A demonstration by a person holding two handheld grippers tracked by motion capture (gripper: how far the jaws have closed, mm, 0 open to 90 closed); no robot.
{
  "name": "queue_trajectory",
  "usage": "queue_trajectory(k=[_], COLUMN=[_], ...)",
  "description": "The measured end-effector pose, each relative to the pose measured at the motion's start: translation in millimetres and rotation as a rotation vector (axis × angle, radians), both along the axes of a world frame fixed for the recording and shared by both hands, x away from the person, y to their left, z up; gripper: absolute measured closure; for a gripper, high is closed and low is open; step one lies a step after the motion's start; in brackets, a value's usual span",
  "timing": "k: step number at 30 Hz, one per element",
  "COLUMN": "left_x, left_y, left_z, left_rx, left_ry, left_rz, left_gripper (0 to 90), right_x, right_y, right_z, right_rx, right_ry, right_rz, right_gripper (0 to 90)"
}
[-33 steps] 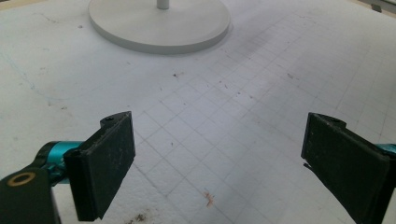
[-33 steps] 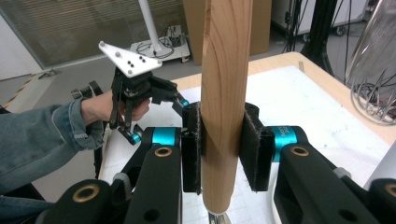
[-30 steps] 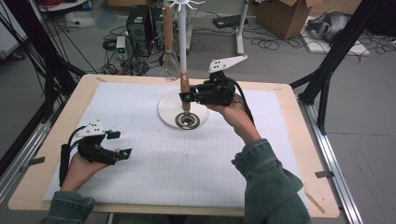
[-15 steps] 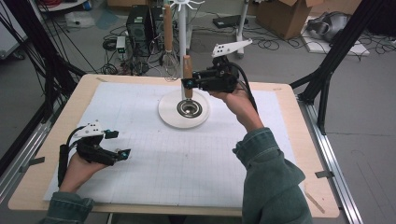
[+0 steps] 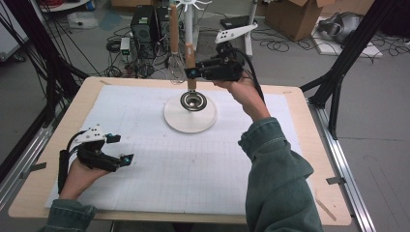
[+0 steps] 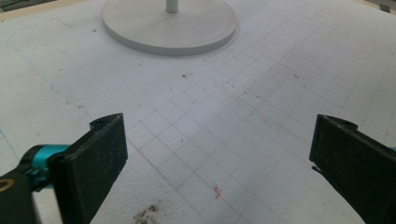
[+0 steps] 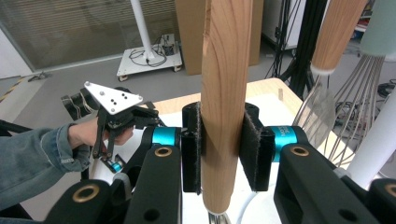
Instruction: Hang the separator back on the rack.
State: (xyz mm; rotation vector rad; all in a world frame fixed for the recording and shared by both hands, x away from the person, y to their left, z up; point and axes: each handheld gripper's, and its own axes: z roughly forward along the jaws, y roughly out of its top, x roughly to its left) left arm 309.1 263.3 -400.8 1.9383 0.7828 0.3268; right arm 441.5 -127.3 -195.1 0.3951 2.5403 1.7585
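Note:
My right gripper [image 5: 192, 72] is shut on the wooden handle [image 7: 224, 93] of a utensil and holds it upright. Its round metal head [image 5: 193, 101] hangs just above the white round base [image 5: 179, 121] of a stand. At the table's near left, my left gripper [image 5: 122, 148] rests low over the white grid sheet. Its jaws have just been opening and stand wide with nothing between them [image 6: 219, 154]. In the left gripper view the stand's base [image 6: 168, 28] lies farther ahead.
A whisk [image 5: 176, 67] with a wooden handle hangs on the stand's white pole [image 5: 187, 19], close beside the held utensil; its wires [image 7: 355, 93] show at the right. The grid sheet [image 5: 193, 169] covers the wooden table. Cables, boxes and black frame legs stand beyond the far edge.
My right hand has risen with the utensil, lifting its metal head off the base. The left hand stays in place, and its jaws have spread a little wider.

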Motion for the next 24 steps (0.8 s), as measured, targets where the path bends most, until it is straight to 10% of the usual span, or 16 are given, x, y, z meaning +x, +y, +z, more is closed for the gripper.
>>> queue_trajectory(k=[24], left_x=[0.2], left_y=[3.1], left_z=[0.9], left_rx=[0.011], left_ry=[-0.005], left_rz=[0.005], left_gripper=[1.7], right_x=[32.1], right_y=[20.0], right_z=[48.5], right_rx=[-0.005], right_ry=[-0.04], right_rz=[-0.048], right_gripper=[72.1])
